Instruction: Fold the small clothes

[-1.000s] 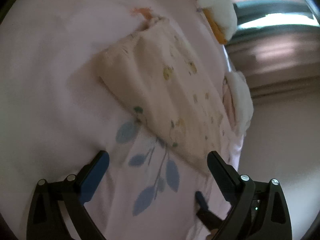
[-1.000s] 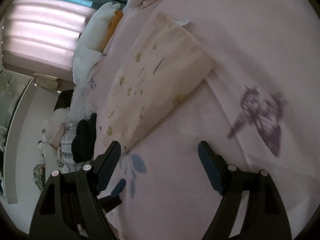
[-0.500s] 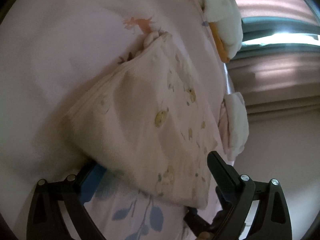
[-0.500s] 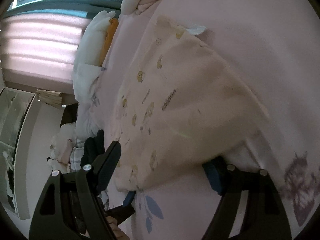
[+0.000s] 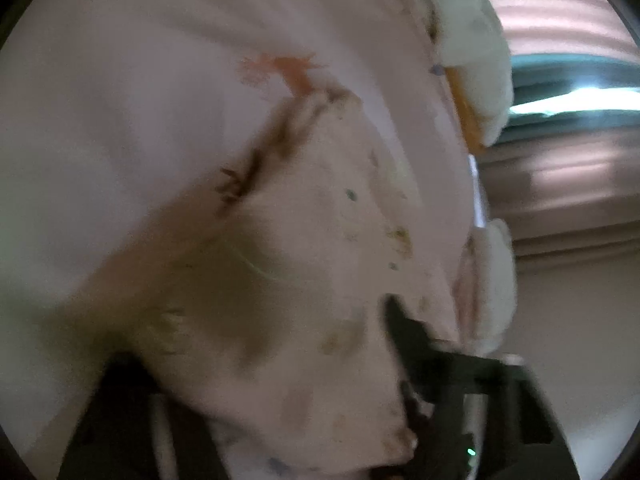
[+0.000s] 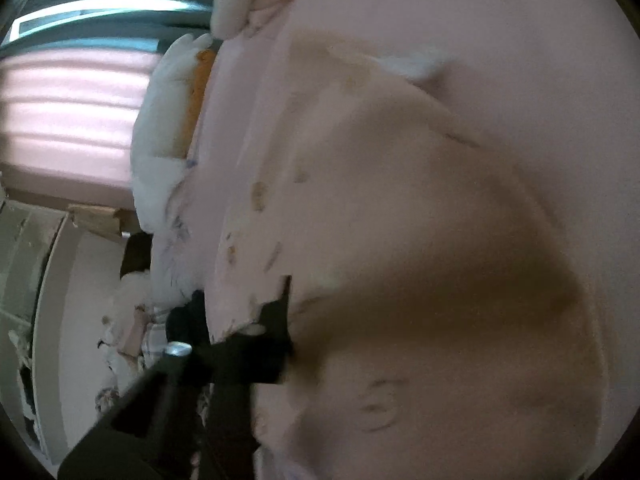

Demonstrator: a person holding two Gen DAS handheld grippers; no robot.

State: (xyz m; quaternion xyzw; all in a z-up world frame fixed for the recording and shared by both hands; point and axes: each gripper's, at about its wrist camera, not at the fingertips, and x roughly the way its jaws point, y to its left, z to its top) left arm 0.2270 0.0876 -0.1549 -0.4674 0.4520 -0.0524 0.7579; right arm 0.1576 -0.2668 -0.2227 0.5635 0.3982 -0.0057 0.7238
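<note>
A cream garment (image 5: 320,240) with small prints lies on the pink printed bedsheet (image 5: 120,100). Its near edge is humped up over my left gripper (image 5: 272,340). That gripper's jaws are closing with the cloth between them; only the right finger (image 5: 404,336) shows and the other is under the fabric. In the right wrist view the same garment (image 6: 400,200) fills the frame. My right gripper (image 6: 304,304) is closing on its bunched near edge. Its left finger (image 6: 280,312) presses into the cloth and the other finger is hidden.
A white and orange plush (image 5: 476,60) and a white and pink soft item (image 5: 492,280) lie at the bed's far edge by the window blinds. A pile of dark and checked clothes (image 6: 188,316) sits beside the bed, with shelving (image 6: 24,280) further left.
Both grippers moved forward from the bare sheet onto the garment's near edge. Their jaws narrowed around the cloth, which now bulges up over the fingers. The picture has blurred.
</note>
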